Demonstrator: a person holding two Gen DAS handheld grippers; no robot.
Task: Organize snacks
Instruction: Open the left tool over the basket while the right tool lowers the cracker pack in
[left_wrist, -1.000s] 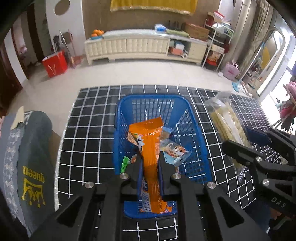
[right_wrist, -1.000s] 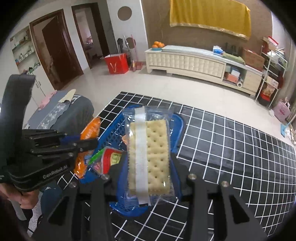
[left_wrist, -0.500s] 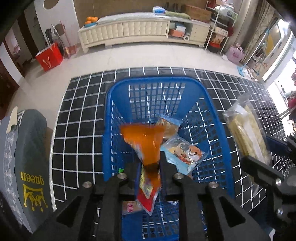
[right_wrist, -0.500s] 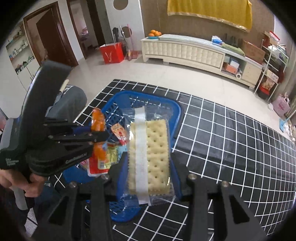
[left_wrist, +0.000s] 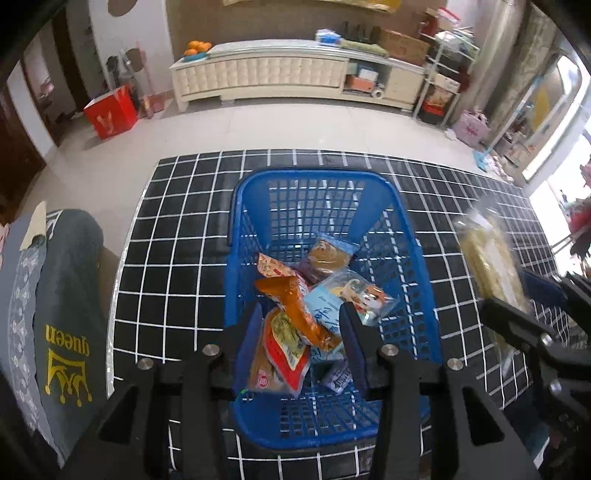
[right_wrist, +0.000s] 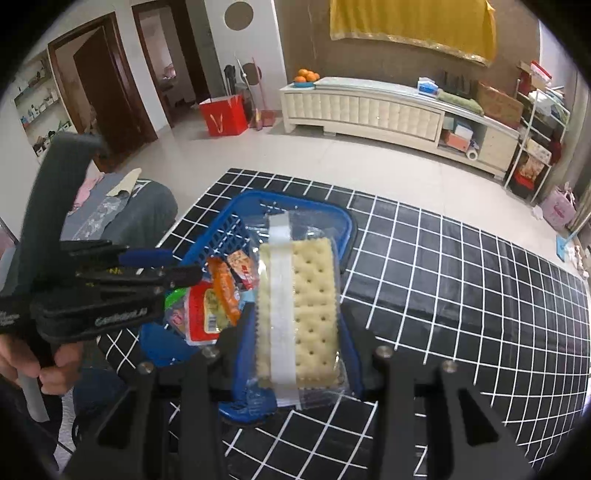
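The left gripper (left_wrist: 301, 328) is hovering over the near end of the blue plastic lattice basket (left_wrist: 413, 258), its jaws spread wide with nothing between them, and the long orange foil snack packet (left_wrist: 295, 310) is lying loose inside on a heap of other wrappers, a pale blue cartoon-printed pouch (left_wrist: 351, 299) just beside it. The basket is sitting on the black, white-gridded table covering (left_wrist: 177, 236), toward its left edge. The right gripper (right_wrist: 297, 332) is pinching a clear-wrapped pack of pale square crackers (right_wrist: 314, 306) and is holding it above the basket's right rim. By my reading, the step in hand is stowing the crackers: the next move is calling for carrying the pack inward over the open middle of the basket, lowering it, then parting the jaws so it is landing flat, while the left gripper is clearing away.
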